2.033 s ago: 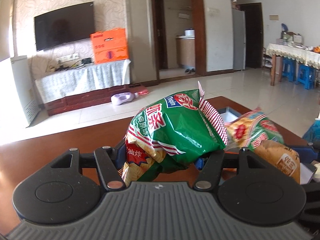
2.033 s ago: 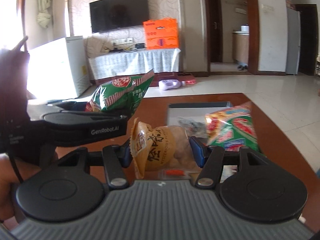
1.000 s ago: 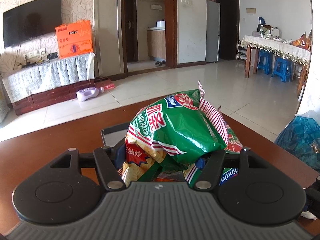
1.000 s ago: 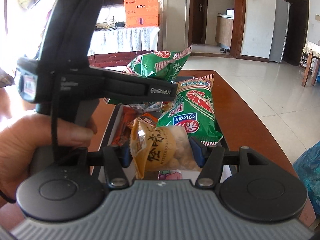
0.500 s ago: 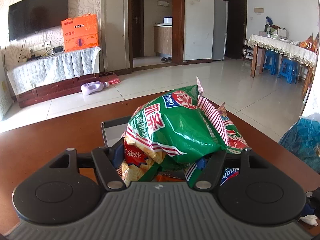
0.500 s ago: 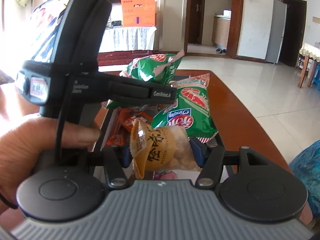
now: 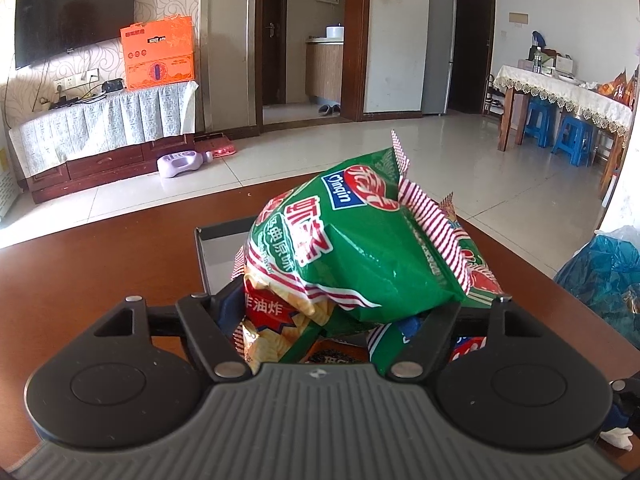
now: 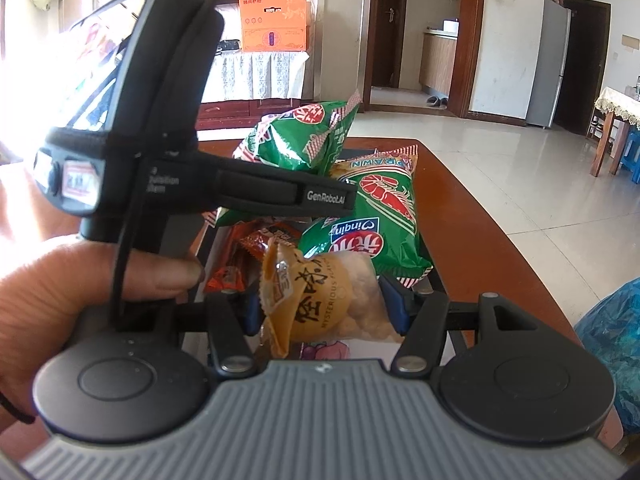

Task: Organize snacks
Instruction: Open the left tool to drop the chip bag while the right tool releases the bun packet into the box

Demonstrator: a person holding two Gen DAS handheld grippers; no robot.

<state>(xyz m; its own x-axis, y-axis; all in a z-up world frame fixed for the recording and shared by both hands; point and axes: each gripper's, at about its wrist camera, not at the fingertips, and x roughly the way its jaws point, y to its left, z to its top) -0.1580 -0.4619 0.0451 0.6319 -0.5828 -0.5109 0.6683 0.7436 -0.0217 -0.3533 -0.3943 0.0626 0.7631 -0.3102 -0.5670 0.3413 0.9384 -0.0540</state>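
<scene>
- Since half a second ago, the left gripper [image 7: 326,322] has edged forward over the dark rectangular tray [image 7: 224,230]; the green crinkled prawn-cracker bag [image 7: 352,256] it carries sits larger in the left wrist view, and more of the tray's far rim is covered.
- The left gripper's fingers are closed on the lower end of this green bag, which is held raised above the tray and tilted, with its red-and-white striped seal pointing up and away.
- In the right wrist view, the right gripper [image 8: 322,306] has its blue-padded fingers [image 8: 394,306] clamped on both sides of a small yellow-and-clear puffed-snack packet [image 8: 324,300]; this grip is unchanged.
- The packet is held above the near end of the tray.
- A second green prawn-cracker bag [image 8: 380,216] lies flat in the tray along its right side.
- Orange-red snack wrappers [image 8: 244,256] lie in the tray to the left of that bag.
- The tray rests on the reddish-brown wooden bench [image 8: 480,232].
- A blue plastic bag [image 7: 604,276] is beyond the right edge of the bench.
</scene>
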